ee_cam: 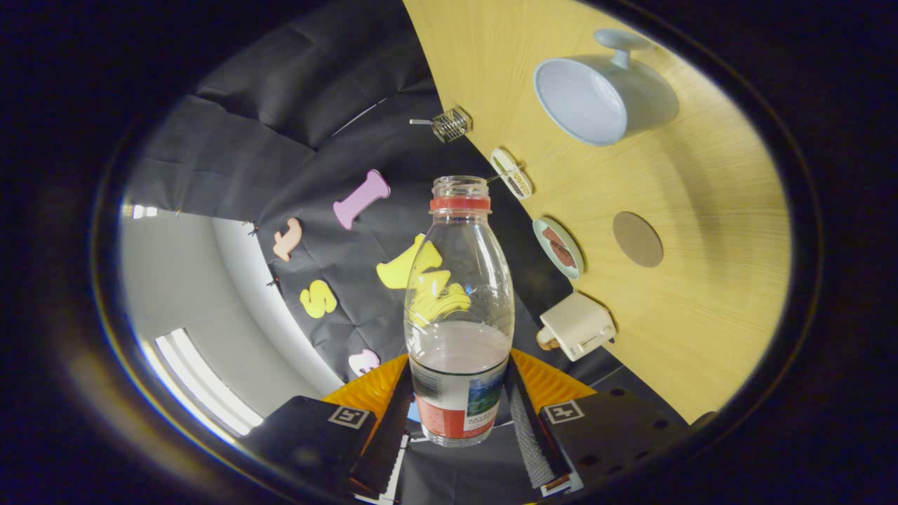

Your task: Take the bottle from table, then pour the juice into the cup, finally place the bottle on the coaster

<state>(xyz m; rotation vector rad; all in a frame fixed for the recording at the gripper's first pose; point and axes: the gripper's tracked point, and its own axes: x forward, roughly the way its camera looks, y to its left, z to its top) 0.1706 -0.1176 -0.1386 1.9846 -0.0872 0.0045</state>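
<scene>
Bottle (459, 315) sits clamped between your two fingers, their inner faces pressing on its labelled lower part from both sides, so your hand-held gripper (459, 414) is closed down to the bottle's width and has hold of it. You see it lifted clear of the desk (708, 294), with the booth's black wall behind it and the desk tilted steeply in the view.

Beyond the fingers and off to one side, the pale blue cup (603, 95) rests on the desk with its mouth turned toward you and its handle on the far side. Between the cup and the bottle, a round brown coaster (638, 239) lies flat on bare wood, well apart from both. Along the desk's edge nearest the bottle stand a small cream box-like object (577, 325), a little green dish (558, 247) holding something brown, a small oval dish (511, 172) and, farther on, a small wire rack (449, 124). Nothing lies between the bottle's mouth and the cup.

The bottle is clear plastic, uncapped, with a red ring below its open neck. Pale pinkish juice fills roughly its lower third, the level just above the label.
</scene>
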